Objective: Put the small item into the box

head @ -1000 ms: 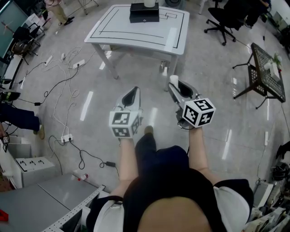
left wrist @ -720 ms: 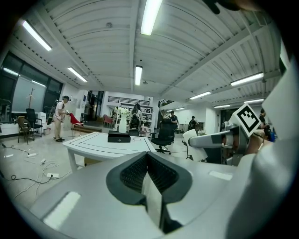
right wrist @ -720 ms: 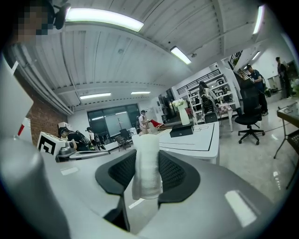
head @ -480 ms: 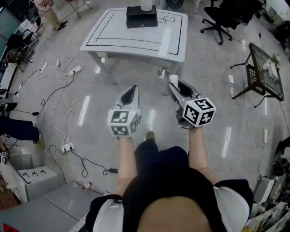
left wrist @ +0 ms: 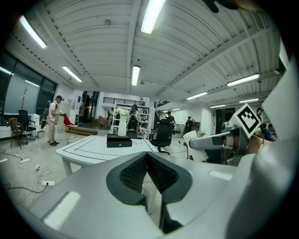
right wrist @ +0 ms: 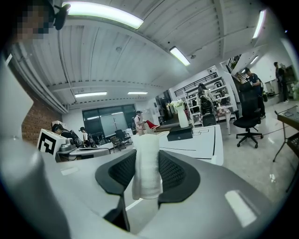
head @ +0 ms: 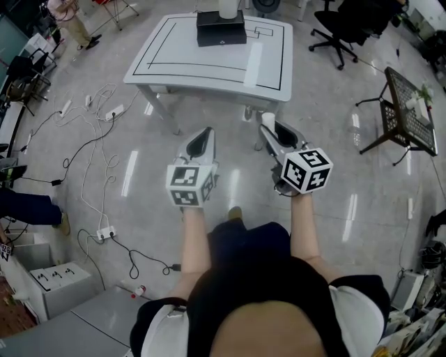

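My right gripper (right wrist: 147,173) is clamped on the small white fabric roll (right wrist: 147,142) at mid-body. It looks soft and light (squeeze gently). My left gripper (left wrist: 147,162) is pinched together and empty, and the black box (head: 221,29) sits on the white table (head: 209,66) ahead.

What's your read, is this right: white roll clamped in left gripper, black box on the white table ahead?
No, wrong side. Right gripper view shows the white roll clamped in the right gripper. Black box is on the white table ahead.

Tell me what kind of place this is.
Probably a robotics lab or open workshop: a white table with marked outlines, power strips lying on the polished floor, and an office chair.
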{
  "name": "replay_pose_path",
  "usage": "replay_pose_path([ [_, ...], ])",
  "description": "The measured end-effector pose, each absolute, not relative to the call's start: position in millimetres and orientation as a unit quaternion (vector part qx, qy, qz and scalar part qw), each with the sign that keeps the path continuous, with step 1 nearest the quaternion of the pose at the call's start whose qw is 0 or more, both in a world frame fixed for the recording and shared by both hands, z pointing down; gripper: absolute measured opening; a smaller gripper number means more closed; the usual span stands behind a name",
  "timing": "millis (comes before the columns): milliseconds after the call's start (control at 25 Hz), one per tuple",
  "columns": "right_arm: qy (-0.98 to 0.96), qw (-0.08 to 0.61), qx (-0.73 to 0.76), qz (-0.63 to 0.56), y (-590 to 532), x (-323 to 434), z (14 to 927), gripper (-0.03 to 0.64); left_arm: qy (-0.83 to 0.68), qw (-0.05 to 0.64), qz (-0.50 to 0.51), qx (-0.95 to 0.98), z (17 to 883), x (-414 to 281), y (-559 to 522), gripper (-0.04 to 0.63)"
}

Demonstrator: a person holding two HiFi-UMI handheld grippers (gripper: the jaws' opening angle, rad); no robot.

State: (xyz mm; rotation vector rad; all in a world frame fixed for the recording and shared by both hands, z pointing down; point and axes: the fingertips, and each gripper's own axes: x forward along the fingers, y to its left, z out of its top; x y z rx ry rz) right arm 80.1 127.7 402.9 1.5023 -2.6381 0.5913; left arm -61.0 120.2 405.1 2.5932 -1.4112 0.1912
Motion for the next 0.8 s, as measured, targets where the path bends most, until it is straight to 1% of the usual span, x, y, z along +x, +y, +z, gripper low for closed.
replay_pose_path([
  [800,-0.85,0.02,0.485,0.203,113,64,415,0.141,-0.472,0.093,0.077,0.873,416,-77,109,0.008],
])
